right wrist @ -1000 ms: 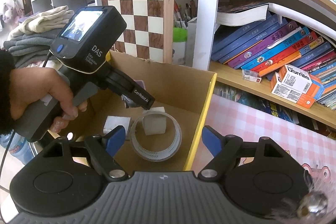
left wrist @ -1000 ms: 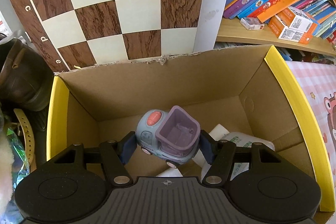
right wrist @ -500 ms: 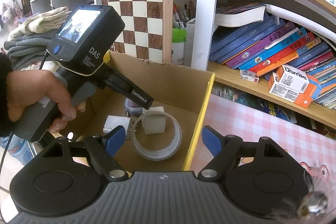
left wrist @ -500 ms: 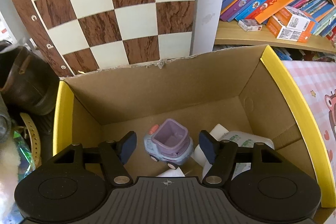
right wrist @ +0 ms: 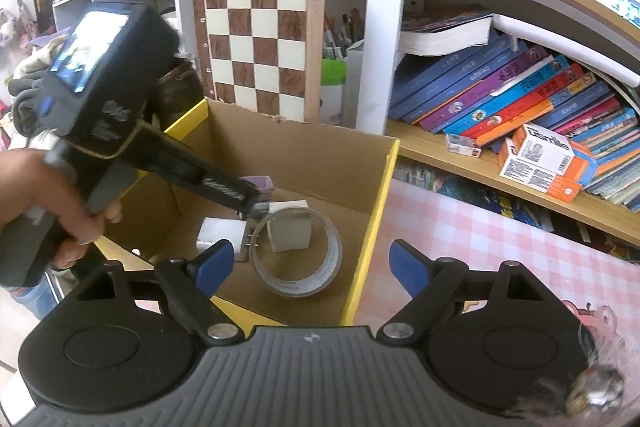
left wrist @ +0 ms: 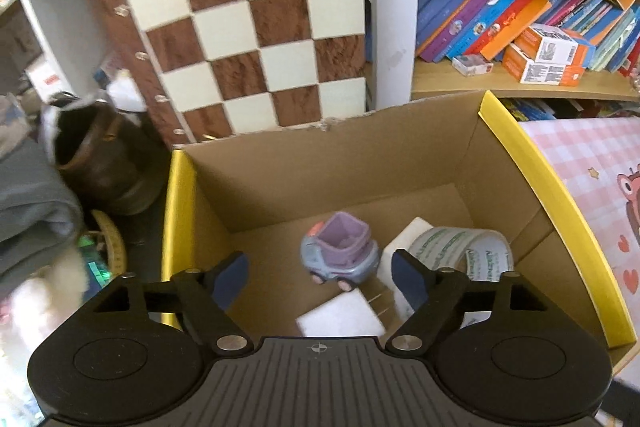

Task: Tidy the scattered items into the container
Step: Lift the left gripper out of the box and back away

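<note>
A small blue and purple toy truck [left wrist: 340, 255] lies on the floor of the cardboard box [left wrist: 536, 187] with yellow-edged flaps. My left gripper [left wrist: 318, 279] hovers above it with its jaws opening, and the pads are clear of the toy. A roll of tape [left wrist: 460, 247] and a flat white block [left wrist: 340, 319] lie beside the truck. From the right wrist, the left gripper [right wrist: 248, 201] reaches into the box [right wrist: 372, 223] and hides most of the truck [right wrist: 262, 183]. My right gripper [right wrist: 310, 265] hangs over the box's near corner, jaws opening, nothing between them. The tape roll [right wrist: 296, 251] rings a white cube [right wrist: 290, 231].
A chessboard [left wrist: 256, 27] leans upright behind the box. Shelves of books [right wrist: 520, 99] run to the right, above a pink checked tablecloth [right wrist: 460, 239]. A brown bag [left wrist: 104, 163] and folded clothes sit left of the box. A hand [right wrist: 48, 195] holds the left gripper's handle.
The left gripper let go of the toy truck, which now rests on the box floor. The gripper's jaws spread and it drew up and back. The right gripper barely moved.
</note>
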A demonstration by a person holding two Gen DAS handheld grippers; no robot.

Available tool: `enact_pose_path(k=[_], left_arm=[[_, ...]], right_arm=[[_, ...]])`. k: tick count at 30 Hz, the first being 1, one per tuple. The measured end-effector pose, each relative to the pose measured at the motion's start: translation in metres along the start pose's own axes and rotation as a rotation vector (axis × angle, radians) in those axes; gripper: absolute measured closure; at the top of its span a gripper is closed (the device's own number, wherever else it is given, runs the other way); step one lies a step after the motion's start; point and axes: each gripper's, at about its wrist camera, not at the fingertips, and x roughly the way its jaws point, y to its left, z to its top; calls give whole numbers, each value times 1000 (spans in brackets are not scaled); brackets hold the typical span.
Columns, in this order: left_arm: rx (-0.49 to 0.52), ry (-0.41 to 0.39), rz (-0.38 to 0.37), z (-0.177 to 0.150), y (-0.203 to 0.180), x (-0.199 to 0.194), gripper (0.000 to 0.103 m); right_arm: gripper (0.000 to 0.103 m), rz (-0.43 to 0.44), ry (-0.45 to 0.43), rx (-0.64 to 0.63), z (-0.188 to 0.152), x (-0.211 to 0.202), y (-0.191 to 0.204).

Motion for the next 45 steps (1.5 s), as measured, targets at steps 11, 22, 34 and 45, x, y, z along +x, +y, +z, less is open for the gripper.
enact_pose_path(k=[11,22,34,45], left_arm=[[-19,-144,36,-30,-5,-59,14],[-150,-246,57,-58,-11,-108,6],[-222,-214,57,-97,-34,-121,6],[-216,-223,121,-121,-56,-127,6]], right_arm=[[14,-33,-23,41,-16,-23,-9],[8,-82,-33,124,-38,-41,-17],[3,-179,-22,170,-70,-54,-30],[1,-218,7,175,-96,-62,-28]])
